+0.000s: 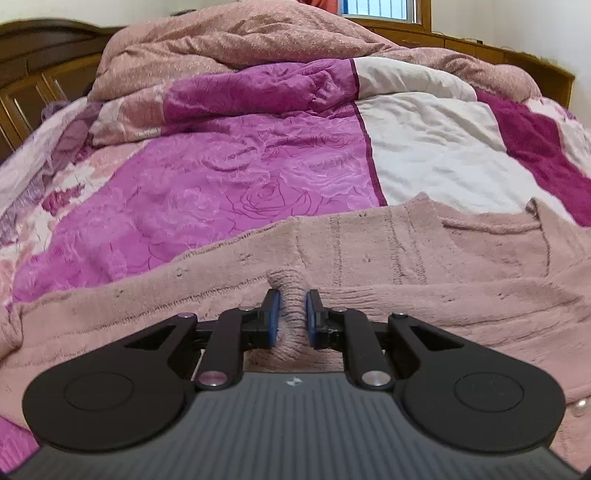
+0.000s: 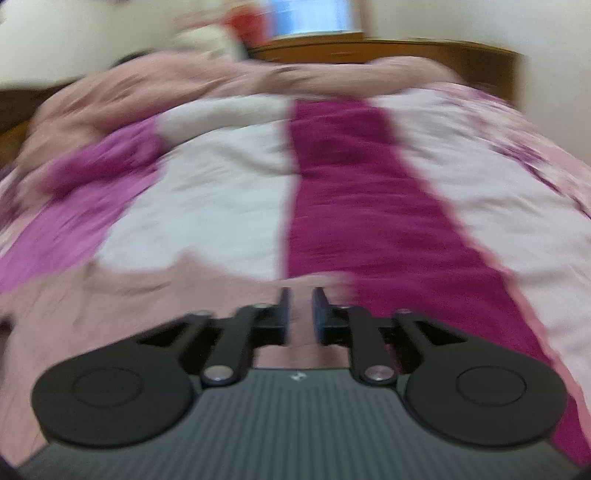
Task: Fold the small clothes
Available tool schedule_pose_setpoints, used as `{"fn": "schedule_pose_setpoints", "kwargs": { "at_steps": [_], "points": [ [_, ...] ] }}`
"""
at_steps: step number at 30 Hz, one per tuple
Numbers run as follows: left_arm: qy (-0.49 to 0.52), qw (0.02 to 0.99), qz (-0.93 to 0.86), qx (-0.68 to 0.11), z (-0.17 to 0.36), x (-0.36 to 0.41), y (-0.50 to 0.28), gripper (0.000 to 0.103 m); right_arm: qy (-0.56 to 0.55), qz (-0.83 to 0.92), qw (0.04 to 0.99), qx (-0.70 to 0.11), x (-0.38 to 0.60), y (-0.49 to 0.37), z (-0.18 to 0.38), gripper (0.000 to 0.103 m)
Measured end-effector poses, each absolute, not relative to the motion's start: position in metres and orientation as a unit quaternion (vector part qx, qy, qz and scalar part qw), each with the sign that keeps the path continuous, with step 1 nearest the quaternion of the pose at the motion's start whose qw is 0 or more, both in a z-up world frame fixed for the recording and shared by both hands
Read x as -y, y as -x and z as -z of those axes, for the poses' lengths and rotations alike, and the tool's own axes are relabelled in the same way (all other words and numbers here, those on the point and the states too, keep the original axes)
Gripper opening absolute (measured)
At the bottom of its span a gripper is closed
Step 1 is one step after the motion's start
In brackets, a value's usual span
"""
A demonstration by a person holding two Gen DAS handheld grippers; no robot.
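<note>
A pink knit cardigan (image 1: 406,258) lies spread across the near part of the bed, with a patch pocket (image 1: 495,240) toward its right. My left gripper (image 1: 292,295) is shut on a bunched ridge of the knit, which stands up between the blue pads (image 1: 274,314). In the blurred right wrist view, my right gripper (image 2: 300,291) hangs over the right-hand edge of the cardigan (image 2: 147,302). Its jaws stand a narrow gap apart with pink cloth showing in the gap. The blur hides whether the pads press on it.
A quilt with purple rose (image 1: 221,184), white (image 1: 443,155) and magenta (image 2: 351,203) panels covers the bed. A rumpled pink blanket (image 1: 240,40) is heaped at the far end. A wooden headboard (image 1: 33,74) and a window (image 1: 380,9) lie beyond it.
</note>
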State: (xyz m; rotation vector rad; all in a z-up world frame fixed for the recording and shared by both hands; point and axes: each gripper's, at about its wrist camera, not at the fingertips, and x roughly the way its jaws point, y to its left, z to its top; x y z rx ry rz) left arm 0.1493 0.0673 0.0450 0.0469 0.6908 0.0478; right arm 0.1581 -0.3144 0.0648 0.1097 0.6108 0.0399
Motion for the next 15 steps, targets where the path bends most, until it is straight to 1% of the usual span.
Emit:
{"fn": "schedule_pose_setpoints", "kwargs": {
  "at_steps": [1, 2, 3, 5, 9, 11, 12, 13, 14, 15],
  "points": [
    [-0.018, 0.94, -0.024, -0.341, -0.046, -0.068, -0.149, 0.016, -0.04, -0.044, 0.952, -0.301, 0.307, -0.158, -0.066, 0.066],
    [-0.012, 0.939, -0.026, -0.344, -0.046, -0.07, -0.148, 0.016, -0.024, -0.063, 0.953, -0.295, 0.299, -0.157, -0.068, 0.07],
    [-0.009, 0.938, -0.027, -0.346, -0.047, -0.071, -0.148, 0.016, -0.004, -0.076, 0.954, -0.289, 0.292, -0.156, -0.069, 0.067],
    [0.0, 0.938, -0.027, -0.346, -0.049, -0.074, -0.147, 0.017, 0.033, -0.087, 0.953, -0.289, 0.281, -0.159, -0.069, 0.067],
    [-0.007, 0.937, -0.027, -0.348, -0.05, -0.075, -0.143, 0.017, 0.054, -0.139, 0.933, -0.326, 0.279, -0.174, -0.063, 0.066],
    [-0.013, 0.937, -0.027, -0.348, -0.05, -0.074, -0.141, 0.018, 0.065, -0.158, 0.922, -0.347, 0.279, -0.183, -0.057, 0.061],
    [-0.016, 0.937, -0.028, -0.348, -0.049, -0.073, -0.141, 0.018, 0.076, -0.161, 0.916, -0.359, 0.278, -0.187, -0.053, 0.054],
    [-0.017, 0.937, -0.031, -0.348, -0.049, -0.073, -0.14, 0.018, 0.087, -0.164, 0.912, -0.367, 0.276, -0.187, -0.049, 0.05],
    [-0.015, 0.936, -0.032, -0.349, -0.048, -0.073, -0.14, 0.019, 0.097, -0.169, 0.908, -0.371, 0.275, -0.19, -0.045, 0.049],
    [-0.015, 0.936, -0.033, -0.349, -0.048, -0.073, -0.139, 0.02, 0.103, -0.174, 0.906, -0.372, 0.273, -0.187, -0.044, 0.042]
  ]
}}
